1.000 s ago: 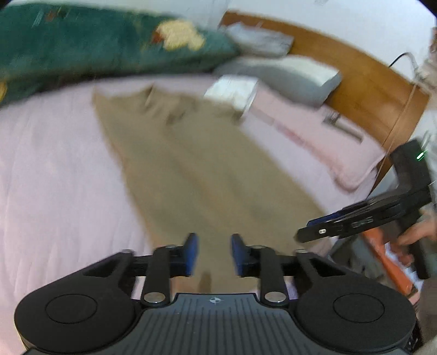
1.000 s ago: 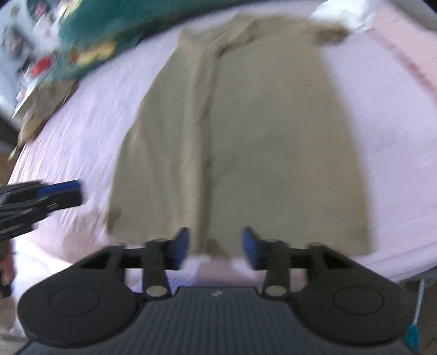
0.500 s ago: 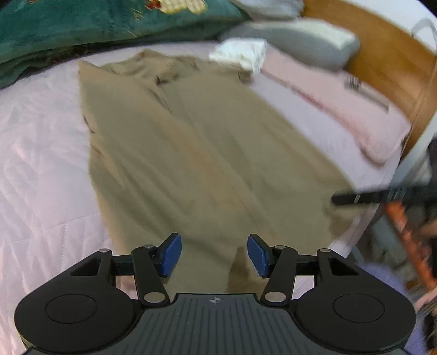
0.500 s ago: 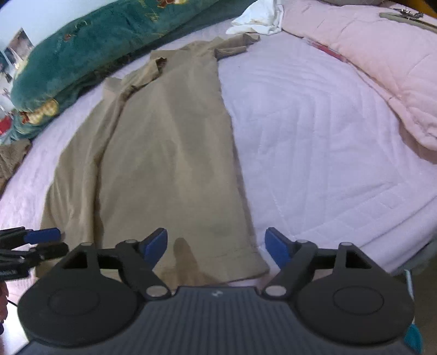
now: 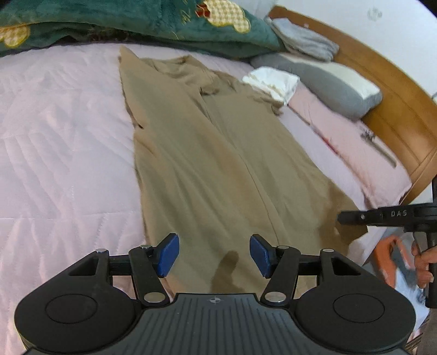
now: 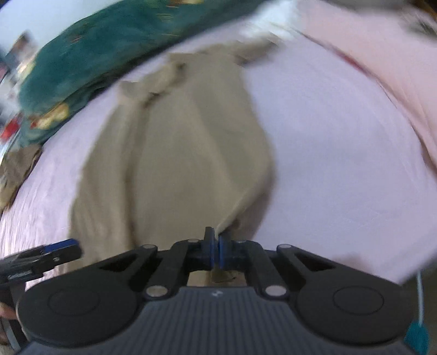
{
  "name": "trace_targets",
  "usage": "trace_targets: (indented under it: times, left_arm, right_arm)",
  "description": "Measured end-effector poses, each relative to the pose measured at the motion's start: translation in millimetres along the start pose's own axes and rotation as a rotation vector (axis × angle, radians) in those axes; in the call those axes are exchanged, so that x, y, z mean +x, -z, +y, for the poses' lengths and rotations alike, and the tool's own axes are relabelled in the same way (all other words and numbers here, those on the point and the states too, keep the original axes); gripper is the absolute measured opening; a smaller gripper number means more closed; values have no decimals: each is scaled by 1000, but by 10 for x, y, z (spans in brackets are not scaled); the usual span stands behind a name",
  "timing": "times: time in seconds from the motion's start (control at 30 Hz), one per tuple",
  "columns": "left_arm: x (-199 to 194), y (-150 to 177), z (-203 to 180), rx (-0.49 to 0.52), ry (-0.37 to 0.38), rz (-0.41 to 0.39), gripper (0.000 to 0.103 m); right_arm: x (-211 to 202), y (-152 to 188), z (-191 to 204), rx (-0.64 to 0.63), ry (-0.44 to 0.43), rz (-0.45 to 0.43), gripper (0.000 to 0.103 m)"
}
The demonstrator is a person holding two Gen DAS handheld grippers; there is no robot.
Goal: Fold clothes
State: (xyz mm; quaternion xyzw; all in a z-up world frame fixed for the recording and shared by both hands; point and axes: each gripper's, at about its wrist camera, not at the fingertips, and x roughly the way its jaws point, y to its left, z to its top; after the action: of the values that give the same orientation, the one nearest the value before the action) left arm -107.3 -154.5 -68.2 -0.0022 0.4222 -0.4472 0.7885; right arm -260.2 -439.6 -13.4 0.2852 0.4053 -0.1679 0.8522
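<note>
Garment: tan garment (image 5: 218, 153) spread lengthwise on the pink quilted bedspread (image 5: 60, 153), filling the centre of the left wrist frame from the upper middle down to the lower edge; collar end toward the top, hem toward the bottom.
Same garment, right wrist view: blurred, occupying the centre-left (image 6: 174, 153), with its lower right corner lifted into a ridge that runs to the fingers.
Left gripper: (image 5: 214, 255) released, blue pads (image 5: 168, 254) spread wide, poised over the hem near the bottom centre; contact with the cloth not clear.
Right gripper: (image 6: 214, 247) clenched on the hem corner of the tan garment, blue pads pressed together at lower centre with fabric between them; seen too at the right edge of the left wrist frame (image 5: 355, 217).
Green blanket: (image 5: 136, 19) bunched along the top of the frame, beyond the collar.
White cloth: (image 5: 270, 82) upper right, just beside the garment's shoulder.
Grey pillow: (image 5: 327, 84) upper right, against the wooden headboard (image 5: 396, 90).
Pink duvet: (image 5: 355, 147) folded along the right side.
</note>
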Motion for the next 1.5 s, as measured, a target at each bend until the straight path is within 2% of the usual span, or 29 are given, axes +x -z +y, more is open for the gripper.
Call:
trace_targets:
  times: [0.13, 0.23, 0.27, 0.33, 0.43, 0.47, 0.5, 0.53, 0.6, 0.63, 0.7, 0.73, 0.83, 0.87, 0.97, 1.1, 1.17, 1.23, 1.27, 1.4, 1.47, 1.5]
  left_arm:
    - [-135, -13, 110, -25, -2, -33, 60]
    - [-290, -48, 196, -27, -20, -67, 60]
    - [-346, -62, 227, -28, -26, -78, 60]
    - [-425, -142, 258, -20, -29, -92, 60]
    - [-509, -321, 268, 8, -23, -104, 60]
    - [-515, -428, 230, 38, -18, -110, 60]
    - [-513, -539, 185, 66, -10, -115, 60]
    - [-481, -663, 114, 88, 7, -115, 60]
    - [-373, -959, -133, 158, 37, -121, 60]
    - [-291, -1102, -306, 196, 43, -125, 60]
    - [-49, -1414, -622, 299, 38, -135, 60]
    - [90, -1575, -793, 355, 34, -143, 61]
    - [676, -1998, -1340, 519, -36, -163, 67]
    - [891, -2068, -1510, 574, -65, -175, 68]
    - [1593, -2191, -1934, 696, -158, -163, 71]
    - [2468, -2354, -2303, 695, -163, -72, 71]
    - [2766, -2432, -2372, 650, -153, -55, 71]
    - [3081, -2526, -2444, 639, -191, -50, 71]
    - [3220, -2562, -2479, 644, -208, -42, 71]
    - [3679, -2603, -2550, 667, -202, 50, 71]
    - [3819, -2527, -2567, 697, -233, 65, 74]
    - [3872, -2483, -2577, 720, -254, 60, 80]
  right_arm:
    - [79, -153, 761, -130, -88, -9, 4]
    - [332, -107, 1361, -240, -149, 46, 4]
    - [458, -50, 1530, -280, -143, 77, 4]
    - [715, 101, 1714, -336, -123, 146, 5]
    - [933, 333, 1721, -362, -97, 225, 13]
    - [891, 332, 1691, -348, -124, 216, 24]
    - [854, 301, 1659, -321, -153, 240, 45]
    - [770, 257, 1593, -296, -175, 232, 53]
    - [601, 169, 1460, -248, -217, 215, 61]
    - [508, 130, 1380, -241, -204, 171, 64]
    - [389, 119, 1258, -227, -129, 82, 67]
    - [373, 139, 1213, -220, -129, 52, 67]
    - [406, 303, 1189, -189, -223, -3, 67]
    - [405, 356, 1161, -192, -236, -13, 67]
    - [592, 420, 1217, -202, -267, 54, 67]
    - [671, 438, 1168, -171, -312, 59, 68]
    - [685, 440, 1074, -132, -353, 51, 68]
    - [680, 457, 990, -99, -388, 38, 68]
    - [673, 470, 959, -88, -401, 32, 68]
    - [617, 479, 905, -120, -418, 42, 68]
    - [612, 462, 851, -116, -432, 51, 68]
    - [612, 463, 828, -105, -441, 48, 68]
